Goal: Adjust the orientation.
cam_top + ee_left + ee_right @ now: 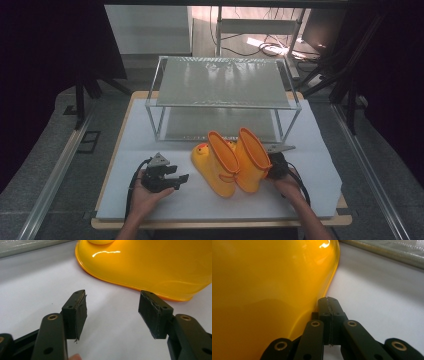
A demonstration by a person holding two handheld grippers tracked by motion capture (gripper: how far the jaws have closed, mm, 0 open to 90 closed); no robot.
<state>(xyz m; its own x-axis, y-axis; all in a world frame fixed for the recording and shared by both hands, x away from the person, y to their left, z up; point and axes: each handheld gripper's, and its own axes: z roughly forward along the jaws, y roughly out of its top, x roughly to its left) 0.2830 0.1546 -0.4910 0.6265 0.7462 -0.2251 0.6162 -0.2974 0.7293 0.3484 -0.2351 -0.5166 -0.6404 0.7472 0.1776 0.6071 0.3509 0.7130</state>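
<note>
A pair of yellow rubber boots (231, 161) lies on the white table cover (150, 200), a little in front of the two-level metal shelf (222, 82), and both hands of the person work around it. The boots are on their sides and pressed one against the other, with the orange-rimmed openings turned toward the shelf and the soles toward the person; one toe carries a small duck face. The right gripper (276, 165) stands at the right side of the pair, and in the right gripper view its two jaws are fully together with nothing between them, the closed tip (329, 302) just beside the shiny yellow wall of the right boot (267, 290). I think it is held shut like this so that it works as a blunt finger, to push or steady the boot from the side and not to pinch it. The left gripper (172, 178) rests on the cover at the left, near the pair but apart from it, and its jaws stand wide with only bare cover between the pads (80, 312). Its opening faces the curved toe of the left boot (150, 265), so it seems to wait, ready to take that boot once the pair is lined up, probably for the shelf behind.
</note>
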